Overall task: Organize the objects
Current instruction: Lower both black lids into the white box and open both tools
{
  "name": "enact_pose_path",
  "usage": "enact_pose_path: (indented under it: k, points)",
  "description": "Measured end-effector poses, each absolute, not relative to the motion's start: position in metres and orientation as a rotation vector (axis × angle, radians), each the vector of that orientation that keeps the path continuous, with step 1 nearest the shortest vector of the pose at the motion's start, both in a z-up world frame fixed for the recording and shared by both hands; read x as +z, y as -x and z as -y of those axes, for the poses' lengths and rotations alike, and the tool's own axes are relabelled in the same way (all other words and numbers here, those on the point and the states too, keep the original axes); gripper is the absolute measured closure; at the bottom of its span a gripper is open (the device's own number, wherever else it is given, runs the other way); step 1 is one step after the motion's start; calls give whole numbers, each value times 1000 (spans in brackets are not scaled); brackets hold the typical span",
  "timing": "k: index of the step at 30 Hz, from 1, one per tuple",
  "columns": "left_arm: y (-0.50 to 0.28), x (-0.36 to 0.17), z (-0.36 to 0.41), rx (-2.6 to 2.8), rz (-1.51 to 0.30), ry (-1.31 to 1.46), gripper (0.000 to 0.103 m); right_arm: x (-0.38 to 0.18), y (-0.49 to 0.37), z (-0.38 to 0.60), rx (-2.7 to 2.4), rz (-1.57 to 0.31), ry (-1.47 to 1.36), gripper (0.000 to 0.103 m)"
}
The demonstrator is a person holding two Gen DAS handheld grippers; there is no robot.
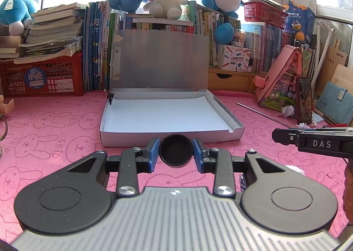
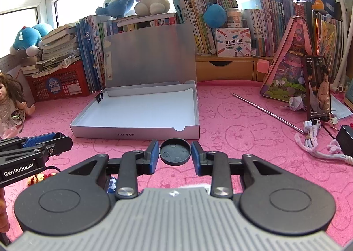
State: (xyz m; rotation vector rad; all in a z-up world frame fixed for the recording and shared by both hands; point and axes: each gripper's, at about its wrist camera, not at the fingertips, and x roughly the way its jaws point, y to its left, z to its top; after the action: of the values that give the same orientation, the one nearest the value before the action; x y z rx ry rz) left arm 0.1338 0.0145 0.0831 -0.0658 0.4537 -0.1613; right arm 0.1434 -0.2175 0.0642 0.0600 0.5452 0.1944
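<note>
An open silver file box [image 1: 154,138] with a white sheet inside lies on the pink rabbit-print mat, lid raised against the books; it also shows in the right wrist view [image 2: 123,135]. My left gripper [image 1: 175,151] is shut on a round black container [image 1: 175,150], held in front of the box's near wall. My right gripper [image 2: 175,151] is shut on a round black lid [image 2: 175,151], underside up, also just before the box. Each gripper shows at the edge of the other's view: the right one [image 1: 286,137] and the left one [image 2: 50,138].
A metal rod [image 2: 264,112], an upright phone [image 2: 317,89], a pink triangular case [image 2: 289,61], cords [image 2: 317,143] and crumpled paper lie at right. A doll [image 2: 11,99] and red crate [image 1: 42,77] stand at left. Books and plush toys line the back.
</note>
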Motion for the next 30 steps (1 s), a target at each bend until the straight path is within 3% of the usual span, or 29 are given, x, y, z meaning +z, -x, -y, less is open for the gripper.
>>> enact_pose_path:
  k: [17, 30]
  points:
    - [-200, 103, -16, -166, -456, 75, 64, 71, -201, 215, 211, -606, -49, 67]
    - [-285, 101, -21, -173, -581, 143, 64, 80, -272, 207, 264, -687, -78, 67]
